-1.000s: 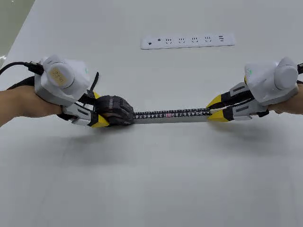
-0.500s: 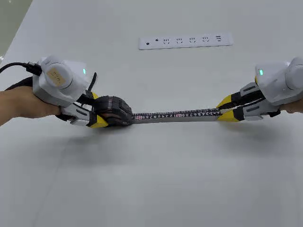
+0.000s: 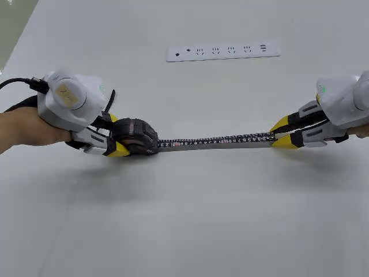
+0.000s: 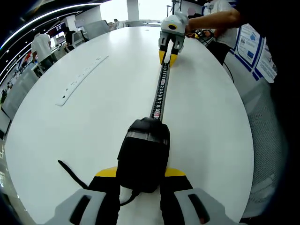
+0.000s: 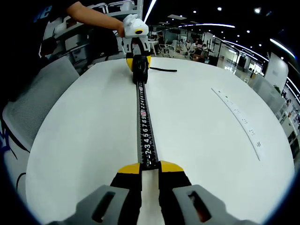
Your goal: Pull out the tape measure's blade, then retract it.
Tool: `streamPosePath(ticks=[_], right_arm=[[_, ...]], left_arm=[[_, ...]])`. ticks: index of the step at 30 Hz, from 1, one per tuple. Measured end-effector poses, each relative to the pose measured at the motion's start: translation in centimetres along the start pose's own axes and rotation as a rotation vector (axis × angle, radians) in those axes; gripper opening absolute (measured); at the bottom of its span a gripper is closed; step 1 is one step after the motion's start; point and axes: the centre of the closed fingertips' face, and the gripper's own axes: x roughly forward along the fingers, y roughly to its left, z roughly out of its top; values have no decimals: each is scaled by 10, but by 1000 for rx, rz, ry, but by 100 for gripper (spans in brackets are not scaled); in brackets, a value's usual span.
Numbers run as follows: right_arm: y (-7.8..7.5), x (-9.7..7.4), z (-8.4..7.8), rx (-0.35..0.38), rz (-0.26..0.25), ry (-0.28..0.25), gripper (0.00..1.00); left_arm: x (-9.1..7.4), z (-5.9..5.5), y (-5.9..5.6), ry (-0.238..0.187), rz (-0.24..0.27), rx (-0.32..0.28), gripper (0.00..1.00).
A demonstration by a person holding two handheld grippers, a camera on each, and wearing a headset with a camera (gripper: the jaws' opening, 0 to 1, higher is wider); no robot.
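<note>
Since a second ago my right gripper [image 3: 278,135] has drawn farther toward the surface's right edge, so more of the blade [image 3: 216,140] lies out than before, while the tape measure [image 3: 137,135] itself has hardly shifted. On the left of the white surface [image 3: 184,219], my left gripper [image 3: 117,136] has its yellow-tipped jaws pressed onto the two sides of the tape measure. It pinches the black, rounded body, which sits on the surface well in from the left edge. A thin black strap [image 4: 70,171] trails from the body. The dark blade, printed with pale numerals and one red mark near the body, runs straight and narrow to the right. At its far end my right gripper's jaws are pinched together on the blade's tip. Beyond the blade, toward the far edge, a white power strip [image 3: 223,51] lies flat.
</note>
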Motion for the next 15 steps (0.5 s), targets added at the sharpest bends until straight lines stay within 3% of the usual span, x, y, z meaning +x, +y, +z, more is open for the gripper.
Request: streamPosePath(ticks=[15], right_arm=[[5,2,-2,-6,4,15,13]], left_arm=[[2,-1,0,8,-4,-9,31]])
